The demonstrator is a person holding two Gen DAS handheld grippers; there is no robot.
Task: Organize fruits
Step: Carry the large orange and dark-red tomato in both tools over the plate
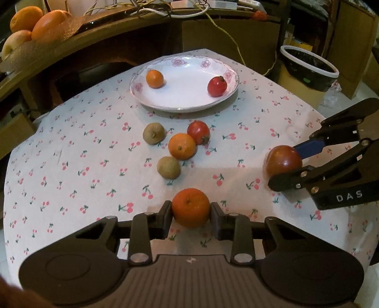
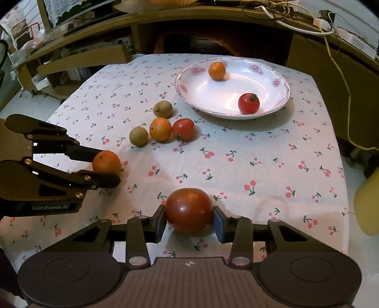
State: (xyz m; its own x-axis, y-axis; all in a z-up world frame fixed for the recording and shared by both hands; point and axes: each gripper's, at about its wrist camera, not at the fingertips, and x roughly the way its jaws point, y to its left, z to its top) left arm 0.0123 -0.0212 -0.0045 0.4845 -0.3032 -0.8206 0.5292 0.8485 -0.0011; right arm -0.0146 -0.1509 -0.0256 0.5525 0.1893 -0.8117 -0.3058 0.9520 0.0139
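Note:
My left gripper (image 1: 191, 213) is shut on an orange (image 1: 191, 207), near the front of the cherry-print table; it also shows in the right wrist view (image 2: 106, 168). My right gripper (image 2: 189, 219) is shut on a dark red tomato (image 2: 188, 209), seen from the left wrist view at the right (image 1: 283, 161). A white floral plate (image 1: 187, 101) at the back holds a small orange (image 1: 154, 79) and a red tomato (image 1: 217, 86). Between plate and grippers lie two kiwis (image 1: 153, 133) (image 1: 168, 167), an orange (image 1: 182, 146) and a tomato (image 1: 198, 132).
A wooden desk (image 1: 71, 47) curves behind the table, with large oranges (image 1: 47, 22) and cables (image 1: 151, 9) on it. A bin with a black liner (image 1: 308, 68) stands at the back right. A yellow object (image 2: 367, 208) sits past the table's right edge.

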